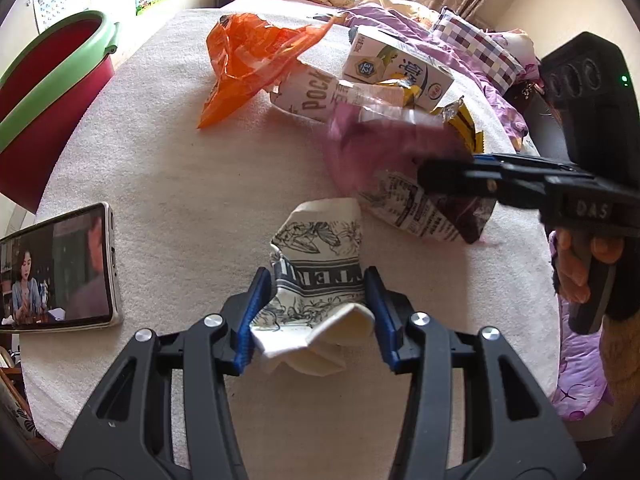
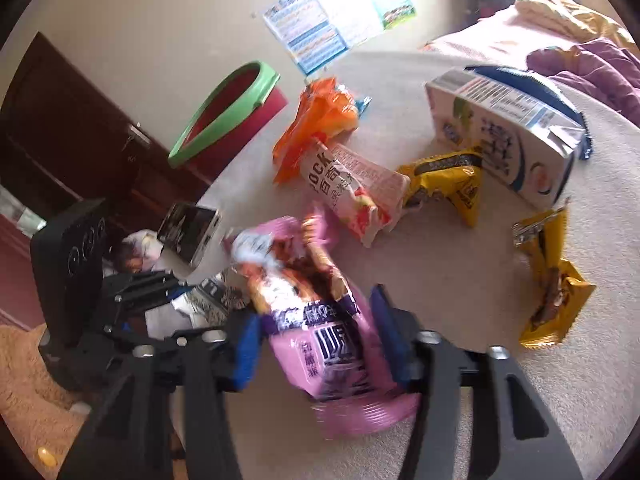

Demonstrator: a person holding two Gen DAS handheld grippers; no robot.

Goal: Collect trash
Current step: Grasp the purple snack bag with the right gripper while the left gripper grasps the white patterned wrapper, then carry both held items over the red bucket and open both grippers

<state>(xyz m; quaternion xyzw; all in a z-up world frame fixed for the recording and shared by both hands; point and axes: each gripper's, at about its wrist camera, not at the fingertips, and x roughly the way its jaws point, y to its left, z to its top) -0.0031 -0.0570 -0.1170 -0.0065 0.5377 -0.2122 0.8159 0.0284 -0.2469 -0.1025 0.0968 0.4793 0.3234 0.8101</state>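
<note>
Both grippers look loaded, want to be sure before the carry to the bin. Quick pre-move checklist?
1. left gripper shut on the crumpled paper cup: ok, both pads press its sides.
2. right gripper on the pink snack bag: ok, though the bag is between the pads but blurred.
3. Pink bag clear of other trash: cannot tell, its top lies near the Pocky box.
4. Red bin open and unblocked: ok, green rim clear.
5. Phone out of the way: not ok, it lies between the cup and the bin.
6. Trash left: milk carton, orange bag, yellow wrappers.
</note>
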